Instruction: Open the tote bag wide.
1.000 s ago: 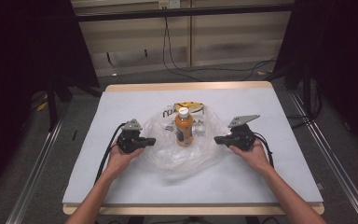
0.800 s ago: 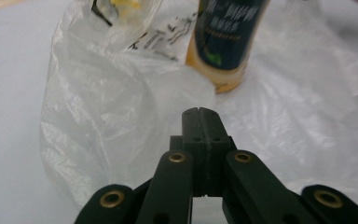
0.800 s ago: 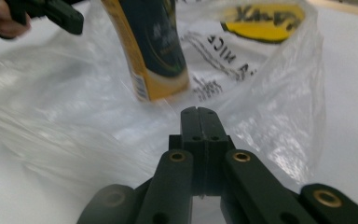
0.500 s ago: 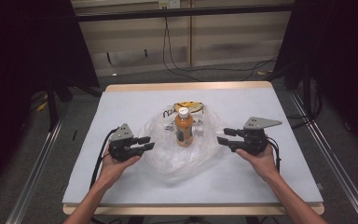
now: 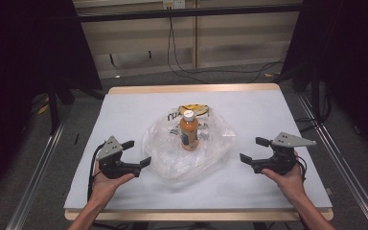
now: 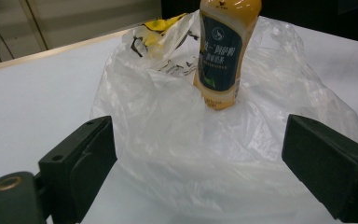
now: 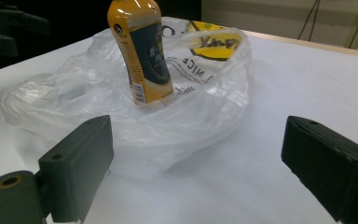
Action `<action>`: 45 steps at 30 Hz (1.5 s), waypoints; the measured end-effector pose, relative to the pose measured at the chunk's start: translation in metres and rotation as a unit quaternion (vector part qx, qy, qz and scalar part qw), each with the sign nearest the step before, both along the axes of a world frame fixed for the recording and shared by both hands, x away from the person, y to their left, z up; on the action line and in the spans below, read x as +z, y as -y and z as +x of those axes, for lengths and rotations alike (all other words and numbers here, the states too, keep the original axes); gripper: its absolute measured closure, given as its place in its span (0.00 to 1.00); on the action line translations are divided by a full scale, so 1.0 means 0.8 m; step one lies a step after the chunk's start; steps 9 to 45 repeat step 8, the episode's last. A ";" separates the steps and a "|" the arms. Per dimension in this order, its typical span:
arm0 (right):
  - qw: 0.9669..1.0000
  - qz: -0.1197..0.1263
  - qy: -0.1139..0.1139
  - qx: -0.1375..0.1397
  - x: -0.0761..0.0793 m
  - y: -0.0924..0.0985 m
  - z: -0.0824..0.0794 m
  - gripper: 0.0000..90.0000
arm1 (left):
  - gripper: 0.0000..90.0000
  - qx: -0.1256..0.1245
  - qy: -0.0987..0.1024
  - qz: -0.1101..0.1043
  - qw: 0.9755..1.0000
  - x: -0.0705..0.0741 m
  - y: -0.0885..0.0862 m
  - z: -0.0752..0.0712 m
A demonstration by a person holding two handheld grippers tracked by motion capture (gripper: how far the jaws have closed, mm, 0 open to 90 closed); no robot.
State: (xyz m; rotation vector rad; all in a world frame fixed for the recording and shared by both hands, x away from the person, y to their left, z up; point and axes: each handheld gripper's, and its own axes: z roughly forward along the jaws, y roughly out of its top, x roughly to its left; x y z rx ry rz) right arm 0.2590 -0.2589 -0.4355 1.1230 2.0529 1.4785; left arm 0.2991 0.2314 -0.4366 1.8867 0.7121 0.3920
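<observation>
The left tongs (image 5: pixel 136 153) are gaping wide and holding nothing, hovering just beside the clear plastic bag (image 5: pixel 191 158). The right tongs (image 5: pixel 253 149) are likewise spreading wide and empty, standing apart from the bag's other side. An orange bottle (image 5: pixel 189 130) is standing upright inside the bag mid-tabletop (image 5: pixel 268 110), wearing a dark label whose writing is too blurred to read; the bag is showing black letters "NIC".
</observation>
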 end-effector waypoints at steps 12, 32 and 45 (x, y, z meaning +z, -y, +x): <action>0.999 0.006 0.000 -0.043 -0.012 0.023 -0.022 0.07 | 0.05 0.005 -0.013 -0.016 1.000 -0.014 -0.016 -0.012; 0.999 0.006 0.000 -0.043 -0.012 0.023 -0.022 0.07 | 0.05 0.005 -0.013 -0.016 1.000 -0.014 -0.016 -0.012; 0.999 0.006 0.000 -0.043 -0.012 0.023 -0.022 0.07 | 0.05 0.005 -0.013 -0.016 1.000 -0.014 -0.016 -0.012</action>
